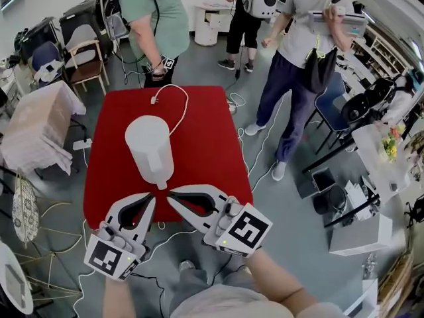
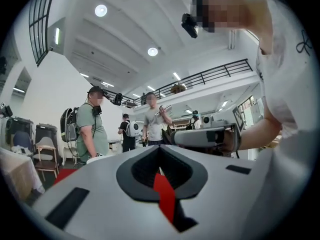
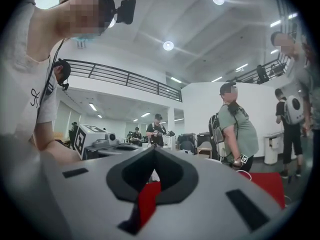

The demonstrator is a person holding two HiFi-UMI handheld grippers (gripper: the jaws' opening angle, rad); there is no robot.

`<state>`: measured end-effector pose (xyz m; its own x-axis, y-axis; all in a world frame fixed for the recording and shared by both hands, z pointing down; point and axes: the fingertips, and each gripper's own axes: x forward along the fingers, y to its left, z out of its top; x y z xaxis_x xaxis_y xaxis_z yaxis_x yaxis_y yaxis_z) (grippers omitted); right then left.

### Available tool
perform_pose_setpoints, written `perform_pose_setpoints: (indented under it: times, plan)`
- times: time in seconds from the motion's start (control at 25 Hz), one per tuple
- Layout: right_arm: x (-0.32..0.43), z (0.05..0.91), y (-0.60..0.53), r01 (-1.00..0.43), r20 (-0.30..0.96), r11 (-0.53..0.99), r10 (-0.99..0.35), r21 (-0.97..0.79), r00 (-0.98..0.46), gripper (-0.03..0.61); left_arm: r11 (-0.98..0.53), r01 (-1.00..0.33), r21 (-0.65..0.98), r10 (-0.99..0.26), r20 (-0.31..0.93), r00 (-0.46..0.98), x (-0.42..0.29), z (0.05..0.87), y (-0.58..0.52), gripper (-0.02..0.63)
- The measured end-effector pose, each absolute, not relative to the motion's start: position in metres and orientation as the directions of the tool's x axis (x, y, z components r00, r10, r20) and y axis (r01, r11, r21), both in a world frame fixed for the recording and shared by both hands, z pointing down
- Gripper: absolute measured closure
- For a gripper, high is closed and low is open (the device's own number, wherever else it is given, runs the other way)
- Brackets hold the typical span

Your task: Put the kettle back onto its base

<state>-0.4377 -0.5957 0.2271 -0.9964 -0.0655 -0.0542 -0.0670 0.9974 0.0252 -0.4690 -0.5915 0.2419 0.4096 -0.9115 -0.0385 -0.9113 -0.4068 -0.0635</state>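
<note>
The kettle (image 1: 149, 152) stands upright on the table (image 1: 212, 144), cord (image 1: 179, 108) trailing from beneath: probably on its base. Your left claw (image 1: 152, 197) and right claw (image 1: 171, 196), both closed and empty, sit just beside the kettle; don't nudge it.

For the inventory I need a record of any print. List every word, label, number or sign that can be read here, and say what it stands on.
No readable words or numbers anywhere.
On the cube of the left gripper: a black-and-white square pattern, no letters.
On the cube of the right gripper: the same kind of pattern.
On the kettle: nothing showing; plain white.
On the shirt: a small looped mark, not a letter.
</note>
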Motion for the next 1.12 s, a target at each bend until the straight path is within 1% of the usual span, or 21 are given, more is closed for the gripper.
perform_pose_setpoints:
  times: [0.24, 0.4, 0.72, 1.12]
  plan:
    - [-0.424, 0.222, -0.576, 0.006, -0.052, 0.999, 0.008, 0.046, -0.999, 0.571, -0.300, -0.952, -0.060, -0.953, -0.034, 0.302, -0.455, 0.229, -0.568, 0.603]
    - [-0.417, 0.217, -0.563, 0.044, -0.049, 0.998, 0.047, 0.052, -0.998, 0.571, -0.252, -0.966, -0.058, -0.967, -0.029, 0.254, -0.446, 0.218, -0.556, 0.603]
    - [-0.406, 0.215, -0.546, 0.095, -0.049, 0.994, 0.098, 0.056, -0.994, 0.571, -0.195, -0.979, -0.059, -0.980, -0.022, 0.197, -0.426, 0.209, -0.531, 0.603]
    - [-0.405, 0.213, -0.520, 0.122, -0.056, 0.990, 0.126, 0.063, -0.990, 0.571, -0.144, -0.988, -0.058, -0.989, -0.016, 0.145, -0.429, 0.207, -0.505, 0.603]
